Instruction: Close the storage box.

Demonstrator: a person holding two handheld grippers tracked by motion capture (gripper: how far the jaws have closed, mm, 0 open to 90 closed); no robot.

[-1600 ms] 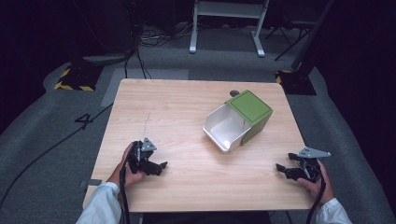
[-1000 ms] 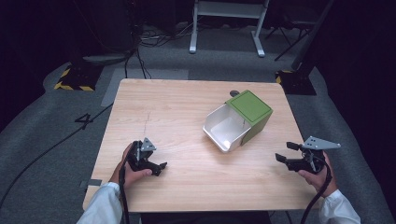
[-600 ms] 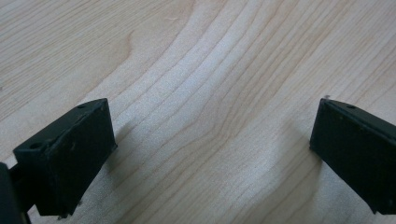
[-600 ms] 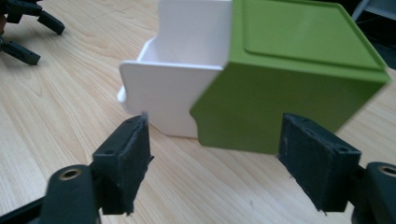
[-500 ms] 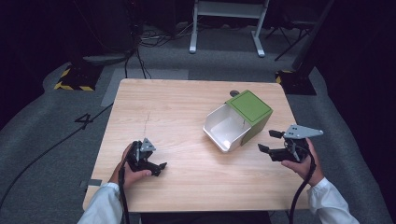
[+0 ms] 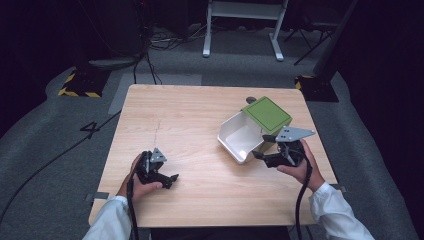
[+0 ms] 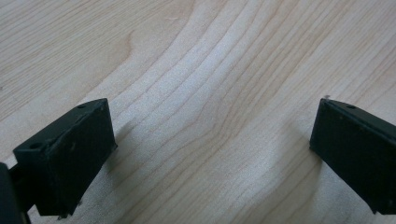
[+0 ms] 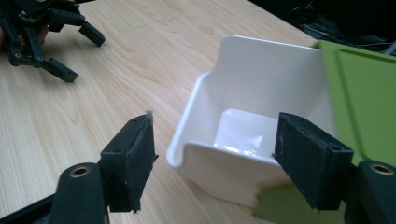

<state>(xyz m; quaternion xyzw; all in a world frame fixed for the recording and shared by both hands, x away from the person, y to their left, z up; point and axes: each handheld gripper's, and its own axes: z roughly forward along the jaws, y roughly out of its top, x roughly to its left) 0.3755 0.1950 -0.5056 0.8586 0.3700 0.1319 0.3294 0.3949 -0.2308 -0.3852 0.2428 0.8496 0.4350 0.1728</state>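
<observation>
— Tabletop?
— Pale wood, dark room around. My right claw gapes wide beside the white bin; left claw wide, empty.
— Hidden?
— Bin's green lid runs off-frame.

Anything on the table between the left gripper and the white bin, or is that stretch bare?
Bare. In the high view, nothing but wood grain lies between the left gripper and the white bin; the right gripper view shows the same bare table.

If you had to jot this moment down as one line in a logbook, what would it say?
left gripper: open, resting low on bare table | right gripper: open, jaws facing white bin with green lid | nothing held
</observation>
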